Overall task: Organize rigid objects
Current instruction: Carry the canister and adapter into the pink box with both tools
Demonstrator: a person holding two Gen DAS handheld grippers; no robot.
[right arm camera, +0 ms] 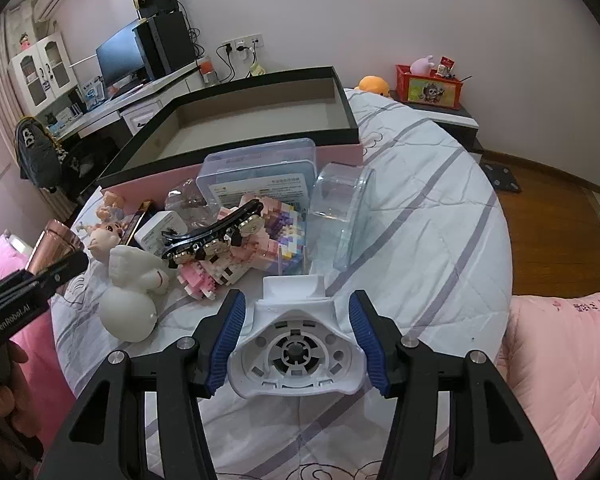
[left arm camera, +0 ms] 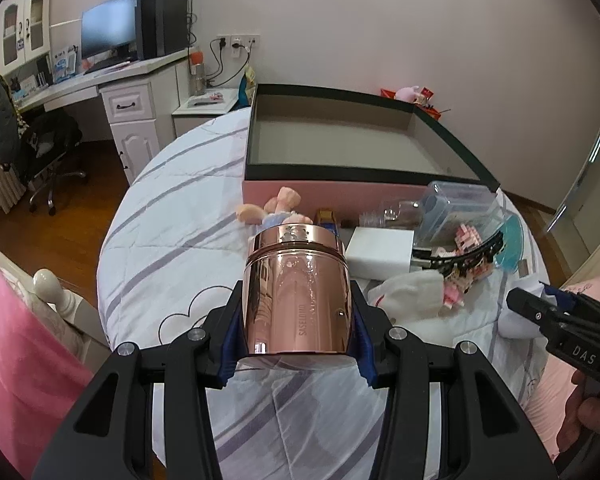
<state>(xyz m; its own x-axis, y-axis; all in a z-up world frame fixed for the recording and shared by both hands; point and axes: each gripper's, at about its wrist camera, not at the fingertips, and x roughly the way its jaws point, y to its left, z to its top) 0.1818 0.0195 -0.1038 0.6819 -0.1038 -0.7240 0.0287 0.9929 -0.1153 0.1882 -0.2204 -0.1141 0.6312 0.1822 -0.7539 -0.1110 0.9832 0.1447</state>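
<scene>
Left tool [left arm camera: 296, 344]: blue pads clamped on both sides of a rose-gold metal canister [left arm camera: 296, 292], held upright above the bed's quilt [left arm camera: 172, 240].
Right tool [right arm camera: 298, 344]: blue pads pressed against the flanks of a white plastic part [right arm camera: 296, 354] with a round slotted centre, carried over the quilt.
Just ahead of the right tool: a pink and white brick model [right arm camera: 220, 264] with a black studded hair clip [right arm camera: 216, 236] lying across it; a white figurine [right arm camera: 134, 292] beside it on the left.
Further out: a white charger block [right arm camera: 160, 232], a small doll [right arm camera: 104, 236], a clear lidded case [right arm camera: 260, 172] and a clear plastic tub [right arm camera: 342, 216] tipped on its side.
In the way: this heap sits between both tools and the box.
Box [left arm camera: 364, 168]: open, black rim, pink front wall, resting on the bed behind the heap.
Surroundings: pink pillow [right arm camera: 560, 360] at right, desk with monitor [left arm camera: 108, 28] at far left.
</scene>
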